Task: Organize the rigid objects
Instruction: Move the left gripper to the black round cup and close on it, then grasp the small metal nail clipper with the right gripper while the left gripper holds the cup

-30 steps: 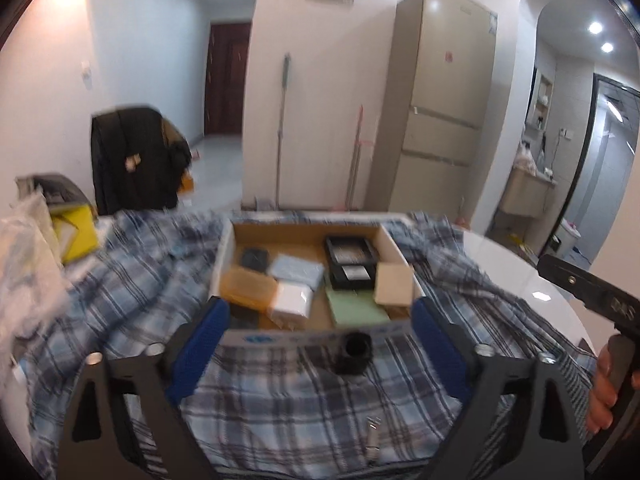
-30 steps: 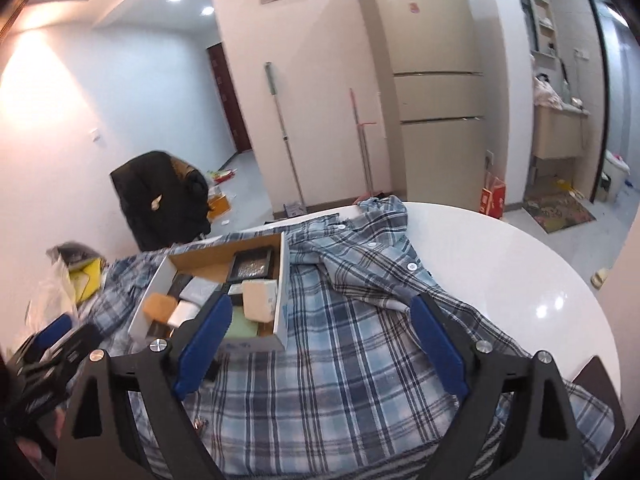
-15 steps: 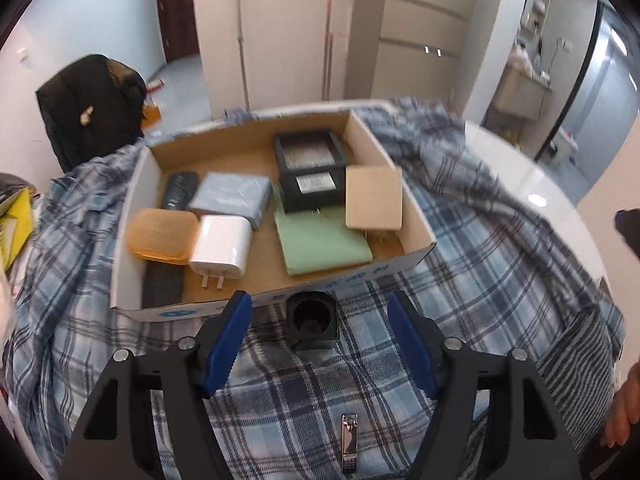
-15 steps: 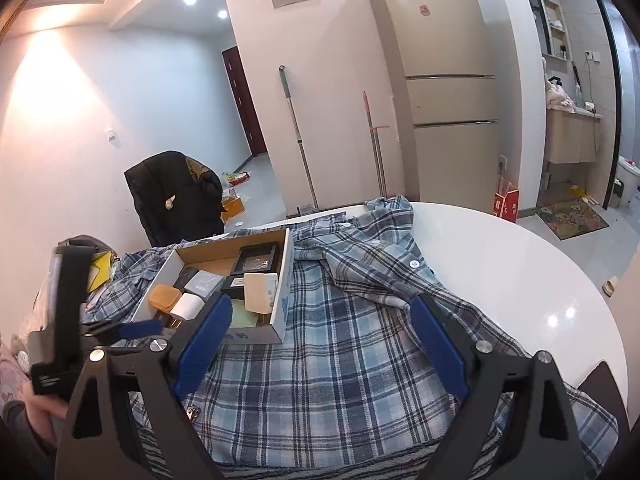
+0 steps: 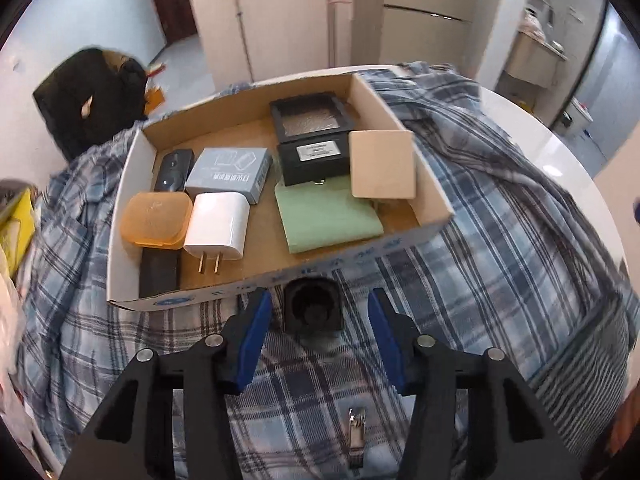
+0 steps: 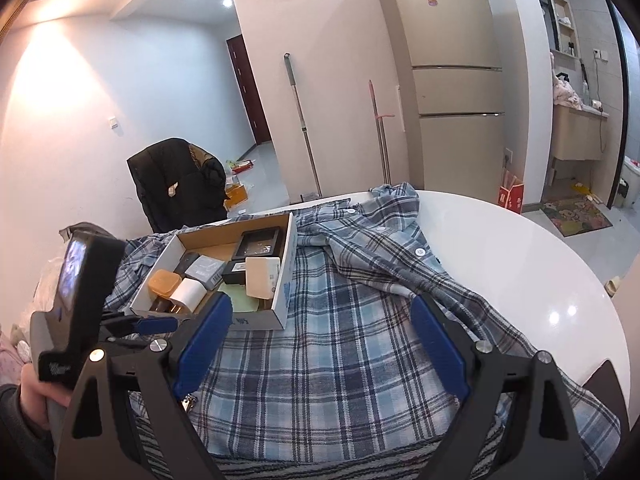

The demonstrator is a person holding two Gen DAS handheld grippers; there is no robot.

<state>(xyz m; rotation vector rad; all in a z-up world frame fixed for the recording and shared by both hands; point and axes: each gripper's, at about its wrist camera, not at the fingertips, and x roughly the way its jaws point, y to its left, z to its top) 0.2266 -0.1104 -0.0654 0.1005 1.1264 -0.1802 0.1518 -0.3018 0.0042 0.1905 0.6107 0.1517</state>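
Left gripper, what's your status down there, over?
Left gripper open, straddling small black cup on plaid shirt. Right gripper open, empty. Cardboard box wall just beyond cup.

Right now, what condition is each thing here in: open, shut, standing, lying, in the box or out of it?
Left gripper: open, straddling the black cup.
Right gripper: open, holding nothing.
Black cup: on its side, outside the box.
Cardboard box: open-topped, partly filled.
White charger: lying flat in the box.
Nail clipper: lying on the shirt.
Plaid shirt: spread over the table.

Both tools are rocking black frames, blue pads [image 5: 252, 338], silver screws [image 6: 483, 345]; bare hand [image 6: 34, 390], dark sleeve showing.
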